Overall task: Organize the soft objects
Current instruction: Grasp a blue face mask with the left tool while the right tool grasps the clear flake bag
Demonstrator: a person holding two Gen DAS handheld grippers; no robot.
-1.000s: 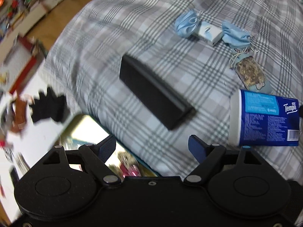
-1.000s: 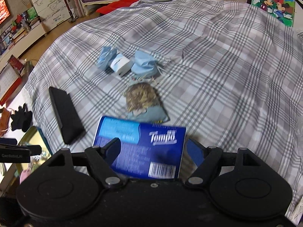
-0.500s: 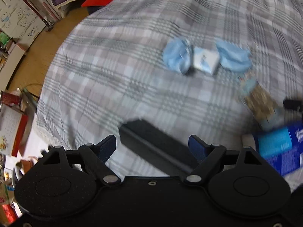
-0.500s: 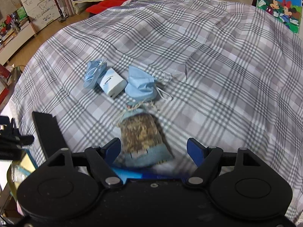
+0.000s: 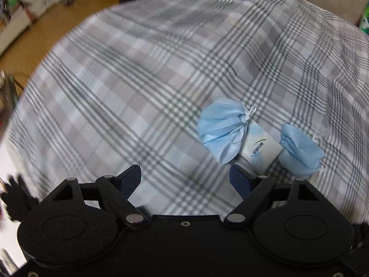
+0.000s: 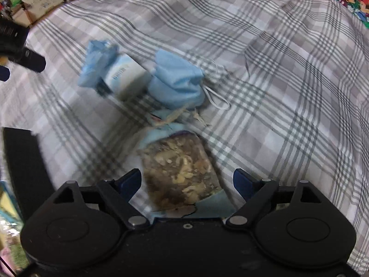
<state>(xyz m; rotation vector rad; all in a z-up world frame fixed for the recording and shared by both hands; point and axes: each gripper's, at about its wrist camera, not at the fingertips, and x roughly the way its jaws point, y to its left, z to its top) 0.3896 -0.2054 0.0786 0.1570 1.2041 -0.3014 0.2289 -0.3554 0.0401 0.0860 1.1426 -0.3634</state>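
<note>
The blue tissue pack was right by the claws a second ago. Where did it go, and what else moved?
Both grippers moved forward over the bed. The tissue pack slipped out of view; the sachet now lies between the open right gripper. The left gripper, open, neared the masks. Nothing was grabbed; the objects stayed put.

My left gripper (image 5: 184, 176) jaws wide apart, holding nothing; right gripper (image 6: 186, 181) likewise spread, bottom centre of frame.

Two crumpled light-blue fabric face masks lie on the grey plaid bedcover (image 5: 143, 87), one (image 5: 222, 130) on each side (image 5: 299, 154) of one small white paper box (image 5: 260, 149). One clear sachet of dried brown petals with blue cloth edging (image 6: 180, 168). One long black flat case (image 6: 23, 161). Two black tools with blue-padded fingers, left (image 5: 184, 177) and right (image 6: 186, 182).
</note>
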